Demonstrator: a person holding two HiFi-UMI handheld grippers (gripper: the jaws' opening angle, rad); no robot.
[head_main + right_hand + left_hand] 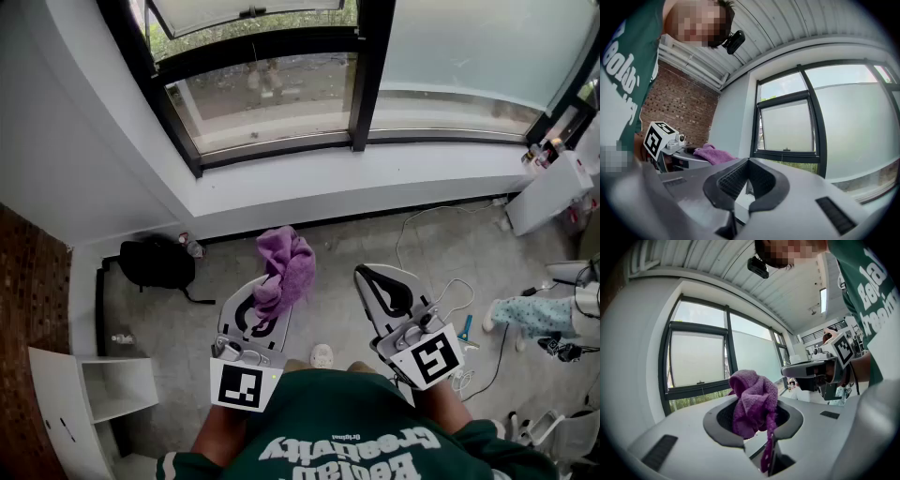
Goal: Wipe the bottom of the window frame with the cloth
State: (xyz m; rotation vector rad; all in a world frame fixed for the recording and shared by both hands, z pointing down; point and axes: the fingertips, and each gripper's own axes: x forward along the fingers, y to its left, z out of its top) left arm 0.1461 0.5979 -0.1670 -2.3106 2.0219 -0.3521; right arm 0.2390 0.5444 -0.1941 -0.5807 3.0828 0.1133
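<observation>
A purple cloth (284,272) is bunched in my left gripper (263,305), which is shut on it; in the left gripper view the cloth (753,402) stands up between the jaws and a strip hangs down. My right gripper (386,291) is shut with nothing in it; its jaws meet at the tips (746,180). Both grippers are held over the floor, short of the window. The black window frame's bottom rail (281,150) runs above a white sill (375,183). The same frame (787,157) lies ahead in the right gripper view.
A black bag (157,262) lies on the floor at the left, by a white shelf unit (89,394). White cables (431,253) trail at the right near a white cabinet (553,192). Another person's leg (525,314) is at the right edge.
</observation>
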